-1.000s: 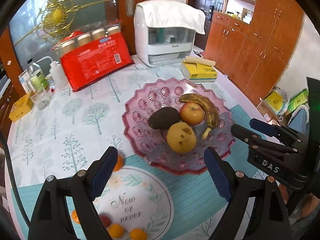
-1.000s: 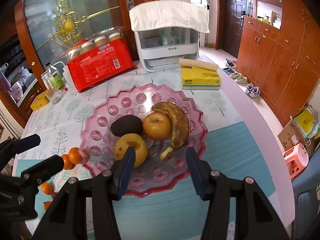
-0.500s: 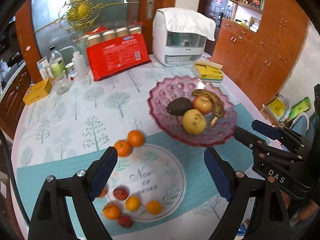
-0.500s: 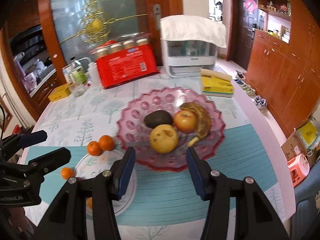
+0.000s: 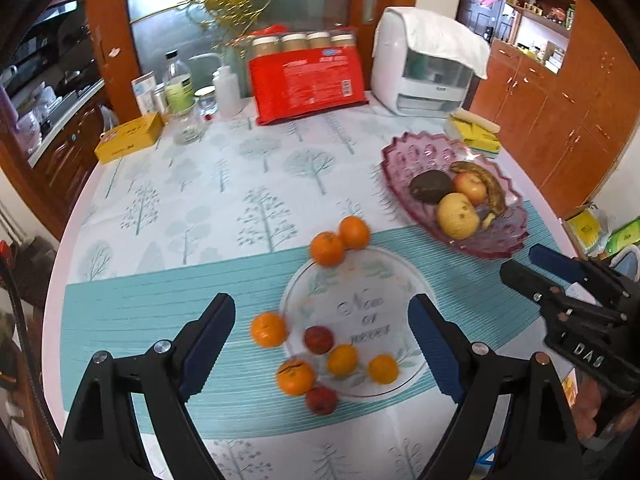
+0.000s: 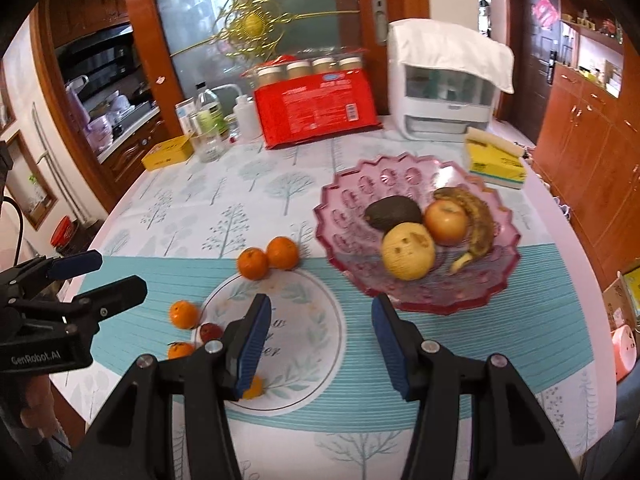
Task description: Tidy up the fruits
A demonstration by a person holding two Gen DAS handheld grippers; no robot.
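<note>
A pink glass fruit bowl (image 5: 404,156) (image 6: 348,216) holds an avocado (image 6: 394,212), an apple (image 6: 446,222), a banana (image 6: 478,222) and a yellow pear (image 6: 408,251). Several small oranges (image 5: 328,248) (image 6: 252,263) and small red fruits (image 5: 319,339) lie loose around the round print on the tablecloth. My left gripper (image 5: 322,340) is open and empty, above the loose fruit at the table's near edge. My right gripper (image 6: 320,340) is open and empty, in front of the bowl; it also shows in the left wrist view (image 5: 536,268).
At the back stand a red package (image 5: 306,88), a white appliance under a cloth (image 5: 428,68), bottles and a glass jar (image 5: 186,120), a yellow box (image 5: 130,138) and a yellow tissue pack (image 6: 496,160). The table edge curves off to the right.
Both grippers have pulled back and up from the bowl. The view widened, so the loose oranges and red fruits came into sight. Both stay open.
</note>
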